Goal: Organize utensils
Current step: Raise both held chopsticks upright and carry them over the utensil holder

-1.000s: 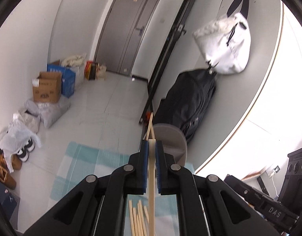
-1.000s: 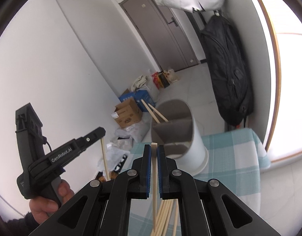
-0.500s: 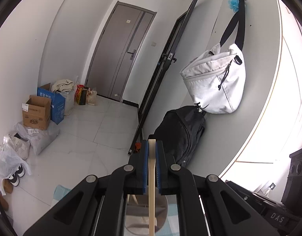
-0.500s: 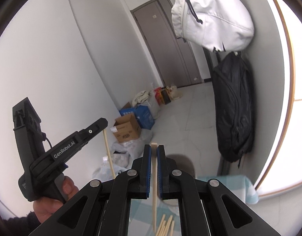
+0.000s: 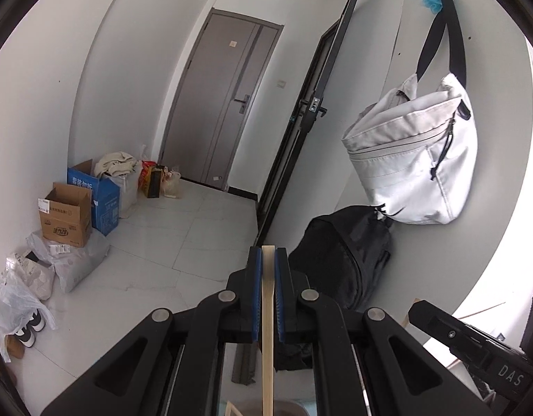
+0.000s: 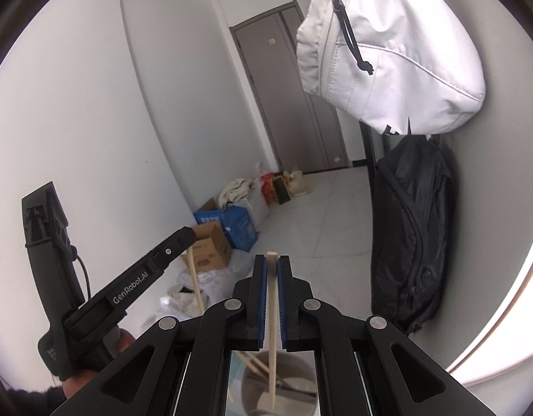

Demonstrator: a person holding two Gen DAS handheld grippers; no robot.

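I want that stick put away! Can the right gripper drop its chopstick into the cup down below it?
Probably yes. The right gripper holds its chopstick upright, its lower end hanging over the cup, with nothing between them.

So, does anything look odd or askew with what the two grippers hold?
Nothing stands out. The left gripper and right gripper each grip one pale wooden chopstick, held straight between the blue pads.

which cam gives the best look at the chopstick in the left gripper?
Right wrist view: it shows the left gripper from the side, with its chopstick hanging below the tips against the floor clutter. The left wrist view shows that chopstick only head-on, a narrow strip pinched between the blue pads, lower end cut off by the frame.
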